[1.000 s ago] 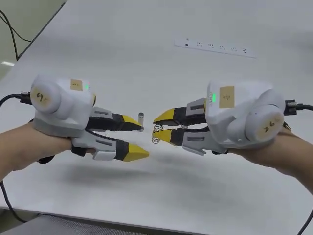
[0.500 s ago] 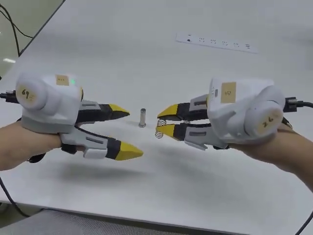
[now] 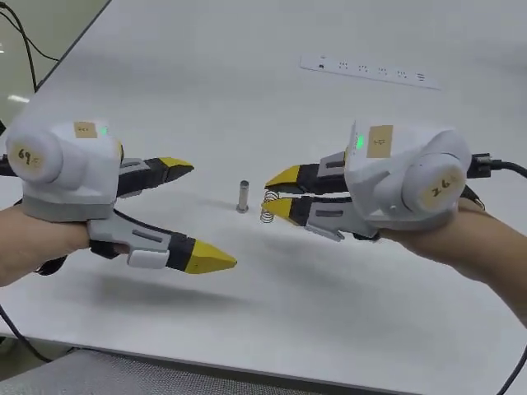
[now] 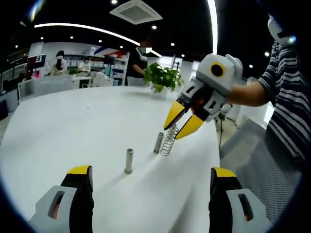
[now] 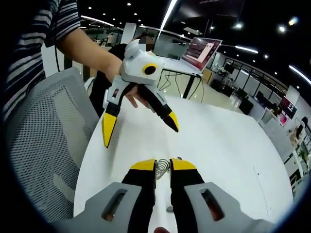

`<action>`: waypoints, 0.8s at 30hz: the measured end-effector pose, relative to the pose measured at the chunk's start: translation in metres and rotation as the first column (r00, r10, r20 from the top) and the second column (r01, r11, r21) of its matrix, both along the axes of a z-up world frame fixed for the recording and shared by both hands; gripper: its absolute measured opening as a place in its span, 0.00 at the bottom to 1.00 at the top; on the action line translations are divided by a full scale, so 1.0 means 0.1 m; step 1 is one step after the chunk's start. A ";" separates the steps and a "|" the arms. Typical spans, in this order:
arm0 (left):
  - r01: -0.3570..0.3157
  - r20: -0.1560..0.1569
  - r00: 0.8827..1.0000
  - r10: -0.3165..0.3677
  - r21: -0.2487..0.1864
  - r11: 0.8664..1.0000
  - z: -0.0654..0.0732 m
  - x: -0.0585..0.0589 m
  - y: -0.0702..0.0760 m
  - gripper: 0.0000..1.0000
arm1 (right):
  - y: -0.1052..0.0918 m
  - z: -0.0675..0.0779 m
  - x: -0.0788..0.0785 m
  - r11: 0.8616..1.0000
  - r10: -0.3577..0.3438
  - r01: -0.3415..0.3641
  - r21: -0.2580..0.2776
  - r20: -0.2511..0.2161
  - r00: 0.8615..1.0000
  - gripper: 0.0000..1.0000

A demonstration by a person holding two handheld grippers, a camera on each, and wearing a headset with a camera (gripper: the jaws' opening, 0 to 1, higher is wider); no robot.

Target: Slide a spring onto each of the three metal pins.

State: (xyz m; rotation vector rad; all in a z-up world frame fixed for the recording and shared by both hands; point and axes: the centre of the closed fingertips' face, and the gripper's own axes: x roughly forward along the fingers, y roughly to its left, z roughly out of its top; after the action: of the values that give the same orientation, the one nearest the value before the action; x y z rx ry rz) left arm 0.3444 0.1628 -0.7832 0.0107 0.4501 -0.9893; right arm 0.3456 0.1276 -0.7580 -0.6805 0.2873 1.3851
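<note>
A small coiled wire spring is pinched between the yellow jaw tips of the right claw, whose jaws are nearly closed on its upper coils. In the left gripper view the spring hangs down from those tips of the right claw toward the table top. In the right gripper view it sits squarely in the narrow gap between that claw's own tips.

A short metal pin stands upright on the table, bare, just ahead of the right claw's tips and apart from the spring. It lies between the two claws, nearer the right one. In the left gripper view the pin stands ahead of the left claw, closer to its left jaw. A second short ribbed upright piece stands just beside the hanging spring; I cannot tell what it is.

The left claw has its jaws spread wide with nothing between them, and it is held above the table.

The white table carries a white power strip well beyond the right claw.
</note>
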 end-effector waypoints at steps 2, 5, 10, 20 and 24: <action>-0.006 0.004 1.000 0.006 0.002 1.000 0.00 0.01 0.02 0.98 | 0.01 -0.01 0.02 1.000 0.002 -0.002 -0.004 0.002 1.000 0.07; -0.012 0.004 1.000 0.012 -0.001 1.000 0.01 0.01 0.03 0.98 | 0.02 -0.01 0.06 1.000 -0.004 0.004 -0.005 -0.001 1.000 0.07; -0.024 0.006 1.000 0.024 -0.003 1.000 0.02 0.03 0.06 0.98 | 0.06 0.03 0.17 0.999 -0.034 0.035 0.018 -0.016 0.999 0.07; -0.025 -0.002 1.000 0.025 -0.003 1.000 0.00 0.02 0.06 0.98 | 0.19 0.19 0.36 0.994 -0.076 0.077 0.078 -0.018 0.997 0.07; -0.029 0.001 1.000 0.029 -0.009 1.000 0.02 0.03 0.07 0.98 | 0.23 0.19 0.41 0.993 -0.089 0.090 0.078 -0.021 0.996 0.07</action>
State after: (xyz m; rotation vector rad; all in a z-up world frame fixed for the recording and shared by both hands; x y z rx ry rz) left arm 0.3469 0.1694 -0.7810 -0.0036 0.4436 -0.9625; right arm 0.3868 0.1509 -0.7387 -0.5837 0.2718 1.3105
